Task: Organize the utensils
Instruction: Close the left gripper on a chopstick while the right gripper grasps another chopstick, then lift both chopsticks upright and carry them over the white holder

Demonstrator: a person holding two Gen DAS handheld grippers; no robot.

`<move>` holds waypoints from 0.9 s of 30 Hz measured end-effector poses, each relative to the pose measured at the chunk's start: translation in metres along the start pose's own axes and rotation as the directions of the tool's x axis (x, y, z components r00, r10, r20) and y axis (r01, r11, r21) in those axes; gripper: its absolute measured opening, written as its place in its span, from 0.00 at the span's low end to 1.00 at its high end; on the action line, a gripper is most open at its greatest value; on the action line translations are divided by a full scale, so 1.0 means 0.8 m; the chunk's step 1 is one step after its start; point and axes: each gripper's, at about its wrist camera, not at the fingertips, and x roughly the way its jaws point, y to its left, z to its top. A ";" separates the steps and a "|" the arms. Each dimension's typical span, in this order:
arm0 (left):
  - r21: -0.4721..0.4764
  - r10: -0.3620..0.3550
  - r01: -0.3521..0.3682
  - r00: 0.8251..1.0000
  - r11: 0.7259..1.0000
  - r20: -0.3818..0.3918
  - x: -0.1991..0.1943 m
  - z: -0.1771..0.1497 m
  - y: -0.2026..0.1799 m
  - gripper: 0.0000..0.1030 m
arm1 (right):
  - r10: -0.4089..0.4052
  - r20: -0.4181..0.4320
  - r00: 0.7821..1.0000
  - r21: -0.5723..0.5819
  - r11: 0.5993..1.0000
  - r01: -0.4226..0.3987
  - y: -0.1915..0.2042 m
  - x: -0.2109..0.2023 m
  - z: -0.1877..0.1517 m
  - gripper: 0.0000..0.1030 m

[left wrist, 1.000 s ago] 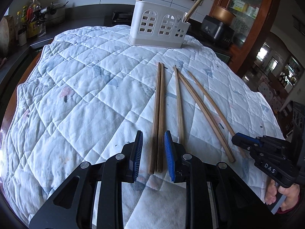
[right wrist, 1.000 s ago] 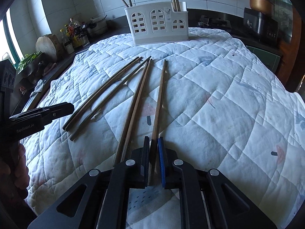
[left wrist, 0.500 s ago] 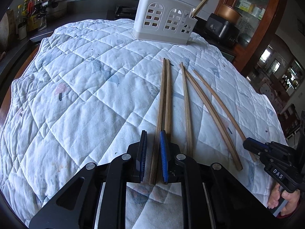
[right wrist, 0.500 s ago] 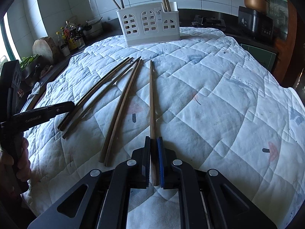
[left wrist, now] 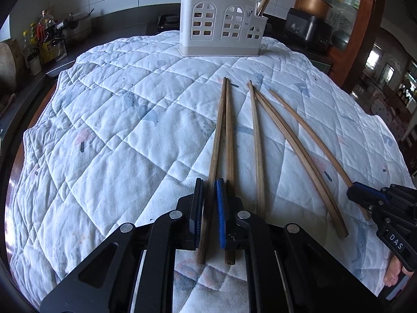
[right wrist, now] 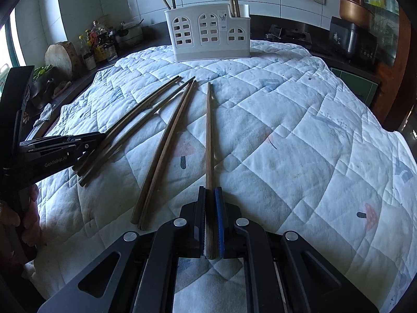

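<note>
Left wrist view: your left hand-held gripper [left wrist: 209, 212] has closed since a second ago and now clamps one wooden chopstick [left wrist: 214, 154]; its twin [left wrist: 229, 140] lies just outside on the quilted surface [left wrist: 109, 130].

Right wrist view: your right hand-held gripper [right wrist: 210, 220] pinches a single chopstick [right wrist: 208, 135], pointing toward the white plastic holder [right wrist: 208, 35].

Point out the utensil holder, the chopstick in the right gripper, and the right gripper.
utensil holder [right wrist: 208, 36], right wrist view, front wall.
chopstick [right wrist: 209, 135], right wrist view, mid-shaft.
right gripper [right wrist: 210, 203], right wrist view, between fingertips.
</note>
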 end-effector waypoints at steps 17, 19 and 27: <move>-0.011 -0.068 0.070 0.988 0.997 0.140 -0.066 0.034 0.016 0.05 | -0.003 0.239 0.971 -0.090 0.996 0.025 0.001 -0.097 0.075 0.07; -0.014 -0.075 0.078 0.985 0.997 0.154 -0.071 0.040 0.018 0.05 | 0.013 0.249 0.968 -0.096 0.995 0.012 0.000 -0.102 0.090 0.07; 0.002 -0.105 0.107 0.976 0.994 0.192 -0.082 0.076 0.019 0.05 | 0.079 0.233 0.969 -0.106 0.993 -0.056 -0.016 -0.101 0.162 0.07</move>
